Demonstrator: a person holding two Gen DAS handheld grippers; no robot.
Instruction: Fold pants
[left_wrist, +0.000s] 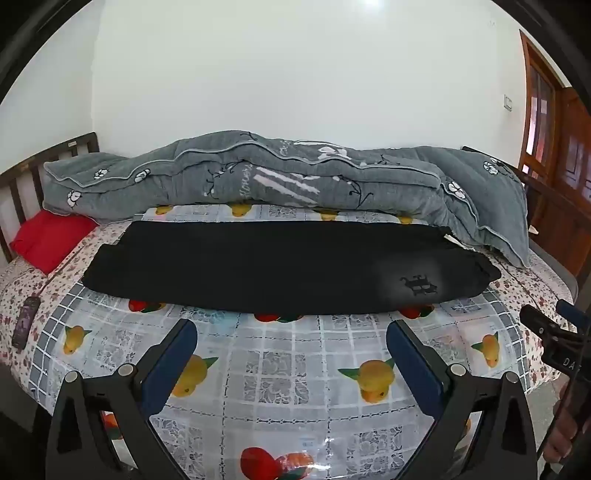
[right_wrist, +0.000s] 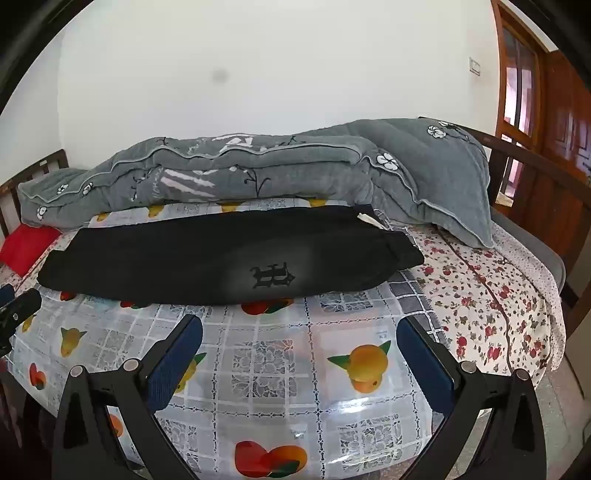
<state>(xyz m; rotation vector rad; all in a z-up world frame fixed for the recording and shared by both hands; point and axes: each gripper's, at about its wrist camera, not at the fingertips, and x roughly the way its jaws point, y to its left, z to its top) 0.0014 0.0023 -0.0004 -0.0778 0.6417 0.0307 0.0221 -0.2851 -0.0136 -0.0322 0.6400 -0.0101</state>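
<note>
Black pants (left_wrist: 280, 266) lie flat and lengthwise across the bed on a fruit-print plastic sheet (left_wrist: 280, 362), folded leg over leg, with a dark emblem near their right end; the right wrist view shows the pants (right_wrist: 207, 258) too. My left gripper (left_wrist: 291, 334) hovers in front of the near edge of the pants, open, nothing between its blue pads. My right gripper (right_wrist: 301, 332) also hangs open short of the pants, below the emblem. The right gripper's tip (left_wrist: 543, 325) shows at the right edge of the left wrist view.
A grey flowered quilt (left_wrist: 280, 177) is bunched along the wall behind the pants. A red pillow (left_wrist: 51, 240) lies at the left by the wooden headboard. A dark phone (left_wrist: 25, 321) rests on the floral bedsheet (right_wrist: 491, 295). A wooden door (right_wrist: 546, 110) stands at the right.
</note>
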